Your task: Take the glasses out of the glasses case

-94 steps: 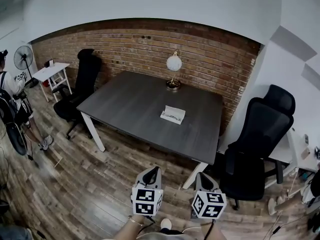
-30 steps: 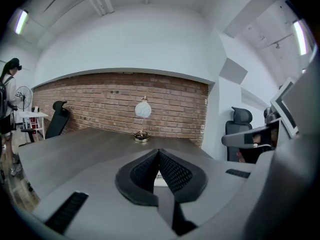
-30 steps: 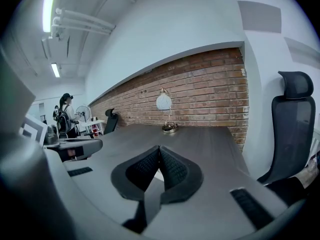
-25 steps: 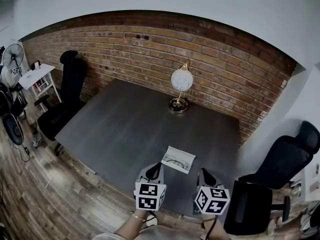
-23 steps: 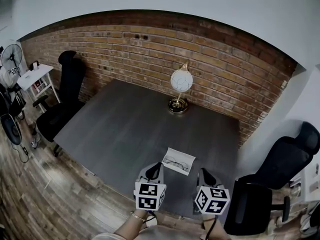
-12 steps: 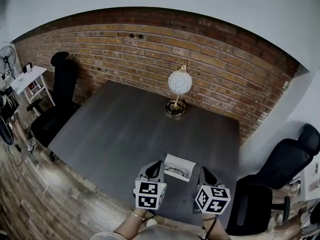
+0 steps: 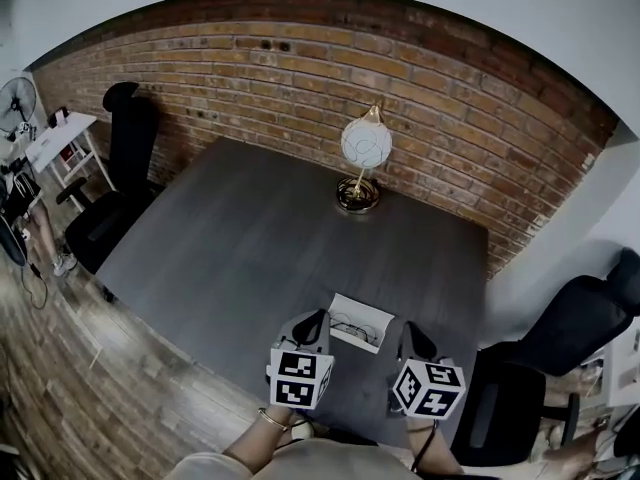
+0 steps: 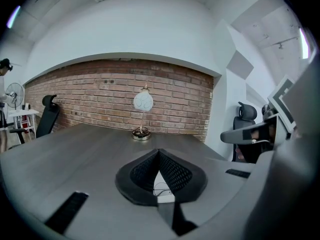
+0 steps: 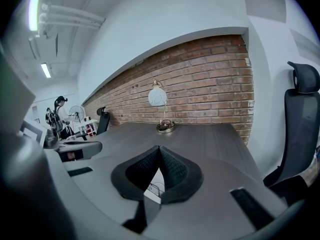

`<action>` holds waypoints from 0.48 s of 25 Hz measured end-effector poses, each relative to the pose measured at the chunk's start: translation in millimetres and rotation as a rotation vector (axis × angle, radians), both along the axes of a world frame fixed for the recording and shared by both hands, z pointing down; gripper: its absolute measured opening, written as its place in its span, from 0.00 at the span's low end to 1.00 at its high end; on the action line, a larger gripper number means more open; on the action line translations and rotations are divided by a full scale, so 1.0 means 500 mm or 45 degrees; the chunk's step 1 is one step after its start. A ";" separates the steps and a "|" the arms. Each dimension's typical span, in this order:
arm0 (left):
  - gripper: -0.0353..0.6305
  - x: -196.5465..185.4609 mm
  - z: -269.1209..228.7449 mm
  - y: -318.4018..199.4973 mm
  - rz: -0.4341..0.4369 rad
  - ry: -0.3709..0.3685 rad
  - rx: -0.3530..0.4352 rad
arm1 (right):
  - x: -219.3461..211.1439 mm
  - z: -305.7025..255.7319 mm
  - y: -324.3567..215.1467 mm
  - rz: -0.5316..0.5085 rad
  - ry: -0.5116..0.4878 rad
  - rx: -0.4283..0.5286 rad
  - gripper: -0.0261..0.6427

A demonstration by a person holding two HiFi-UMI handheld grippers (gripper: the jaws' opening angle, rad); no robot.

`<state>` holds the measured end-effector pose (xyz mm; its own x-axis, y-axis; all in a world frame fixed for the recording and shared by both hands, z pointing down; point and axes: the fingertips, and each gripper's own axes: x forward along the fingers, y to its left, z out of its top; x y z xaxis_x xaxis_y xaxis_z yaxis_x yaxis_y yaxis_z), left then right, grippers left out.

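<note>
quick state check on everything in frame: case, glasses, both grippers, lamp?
Case: open, lying on the table.
Glasses: inside the case, not yet taken out.
Left gripper: shut, empty, short of the case.
Right gripper: shut, empty, short of the case.
Lamp: upright near the table's far edge.

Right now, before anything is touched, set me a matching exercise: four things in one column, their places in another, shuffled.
Things:
1. lamp
2. case
3. glasses
4. fan

Places:
A. inside the open case
B. far side of the table, near the brick wall
C. off the table, far left
D. near edge of the table

Pairs: 1-B, 2-D, 3-A, 4-C
</note>
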<state>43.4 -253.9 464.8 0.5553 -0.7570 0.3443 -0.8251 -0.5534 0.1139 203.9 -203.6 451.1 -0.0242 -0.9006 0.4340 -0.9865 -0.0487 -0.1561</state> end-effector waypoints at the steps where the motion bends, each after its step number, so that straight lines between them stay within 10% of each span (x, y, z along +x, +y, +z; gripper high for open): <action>1: 0.08 -0.001 0.003 0.002 -0.003 -0.006 -0.007 | 0.001 0.002 -0.001 -0.006 0.001 -0.004 0.09; 12: 0.08 -0.024 0.064 0.014 -0.101 -0.030 -0.093 | 0.006 0.046 -0.005 -0.088 0.027 -0.081 0.09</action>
